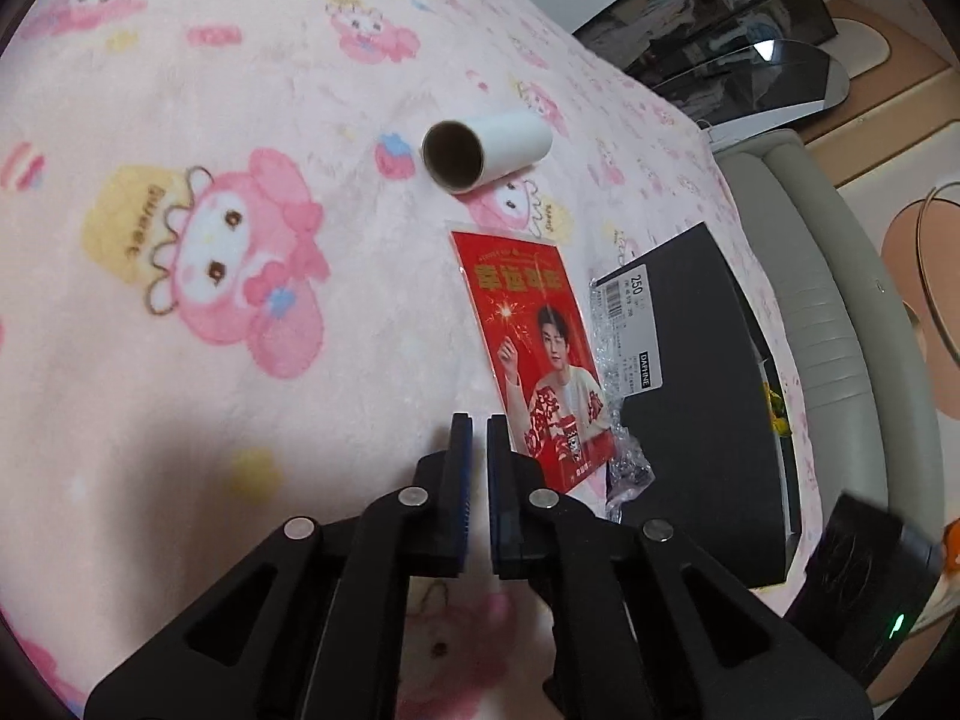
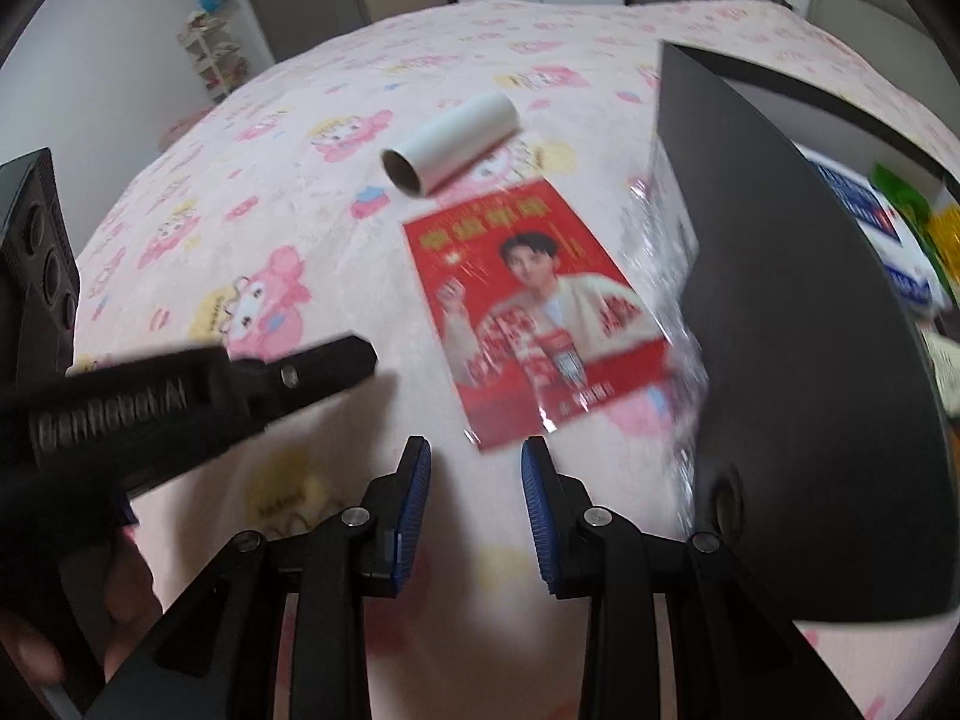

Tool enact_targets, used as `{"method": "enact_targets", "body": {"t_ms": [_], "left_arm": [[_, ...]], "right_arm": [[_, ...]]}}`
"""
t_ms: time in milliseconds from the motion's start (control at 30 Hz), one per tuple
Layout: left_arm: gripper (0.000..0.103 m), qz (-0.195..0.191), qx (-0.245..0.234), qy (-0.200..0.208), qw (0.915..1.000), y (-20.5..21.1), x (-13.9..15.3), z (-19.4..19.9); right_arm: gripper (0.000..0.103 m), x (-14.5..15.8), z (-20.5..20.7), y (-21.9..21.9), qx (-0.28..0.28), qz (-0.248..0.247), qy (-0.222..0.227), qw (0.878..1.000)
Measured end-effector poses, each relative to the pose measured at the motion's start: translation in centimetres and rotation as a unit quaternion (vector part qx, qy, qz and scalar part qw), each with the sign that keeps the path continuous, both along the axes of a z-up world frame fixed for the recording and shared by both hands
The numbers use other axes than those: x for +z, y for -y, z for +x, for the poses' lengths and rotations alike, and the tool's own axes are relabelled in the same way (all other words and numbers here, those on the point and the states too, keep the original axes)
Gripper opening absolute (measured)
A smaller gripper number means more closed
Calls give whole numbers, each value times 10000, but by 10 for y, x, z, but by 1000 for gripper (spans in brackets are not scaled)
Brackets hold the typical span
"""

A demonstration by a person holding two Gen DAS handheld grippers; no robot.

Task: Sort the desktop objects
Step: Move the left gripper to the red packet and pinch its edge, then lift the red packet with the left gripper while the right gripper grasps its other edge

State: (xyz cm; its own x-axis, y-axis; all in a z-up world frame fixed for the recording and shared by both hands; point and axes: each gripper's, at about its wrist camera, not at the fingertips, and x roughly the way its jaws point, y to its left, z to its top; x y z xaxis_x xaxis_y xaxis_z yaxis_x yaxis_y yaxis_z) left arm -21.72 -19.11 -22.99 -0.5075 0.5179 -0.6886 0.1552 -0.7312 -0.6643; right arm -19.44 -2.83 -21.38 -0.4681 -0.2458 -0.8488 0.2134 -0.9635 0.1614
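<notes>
Black box (image 2: 780, 330) stands open, colourful packets (image 2: 900, 210) inside; left gripper (image 1: 478, 426) clenched empty, right gripper (image 2: 477, 456) released.

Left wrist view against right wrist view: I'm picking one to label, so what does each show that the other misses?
Only the left wrist view shows the label on the black box and the shut left gripper from behind.

Only the right wrist view shows the open right gripper and coloured packets inside the box.

Both show the white tube, the red card and the pink blanket.
</notes>
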Motion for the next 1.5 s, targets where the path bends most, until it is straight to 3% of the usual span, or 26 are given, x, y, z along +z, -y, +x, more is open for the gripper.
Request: {"method": "enact_targets", "body": {"t_ms": [33, 133, 200, 300, 400, 667, 867, 1033, 1067, 1133, 1200, 1300, 1500], "left_arm": [[15, 107, -69, 39, 9999, -4, -2, -4], [29, 153, -254, 173, 9994, -17, -10, -17], [29, 157, -352, 242, 9990, -23, -14, -24], [11, 217, -441, 227, 9985, -24, -18, -30], [7, 334, -345, 46, 9988, -19, -14, -23], [6, -49, 328, -164, 9993, 6, 10, 47], [6, 114, 547, -13, 9984, 15, -1, 104], [7, 171, 413, 102, 9989, 1, -5, 134], [9, 85, 359, 171, 9992, -3, -4, 140], [22, -124, 402, 303, 9987, -1, -1, 146], [27, -166, 689, 241, 9972, 13, 4, 148], [28, -333, 1134, 102, 9929, 35, 13, 147], [28, -1402, 1391, -261, 9800, 54, 20, 104]], "right_arm": [[28, -1, 1, -1, -43, 8, 22, 10000], [28, -2, 2, -4, -142, -8, 26, 9999], [28, -5, 1, -5, -242, -37, 73, 9997], [27, -7, -1, -6, -319, -110, 112, 9994], [27, -6, 2, -3, -214, 39, 11, 9998], [29, 7, 22, -15, -135, -274, 182, 9994], [29, 12, 56, -27, 26, -257, 286, 9993], [30, 12, 73, -30, 171, -319, 406, 9985], [30, 11, 75, -31, 191, -296, 421, 9985], [30, 10, 79, -32, 224, -263, 465, 9983], [30, 9, 82, -36, 223, -351, 578, 9975], [32, 12, 87, -38, 237, -410, 580, 9972], [34, 5, 85, -23, 437, -442, 688, 9957]]}}
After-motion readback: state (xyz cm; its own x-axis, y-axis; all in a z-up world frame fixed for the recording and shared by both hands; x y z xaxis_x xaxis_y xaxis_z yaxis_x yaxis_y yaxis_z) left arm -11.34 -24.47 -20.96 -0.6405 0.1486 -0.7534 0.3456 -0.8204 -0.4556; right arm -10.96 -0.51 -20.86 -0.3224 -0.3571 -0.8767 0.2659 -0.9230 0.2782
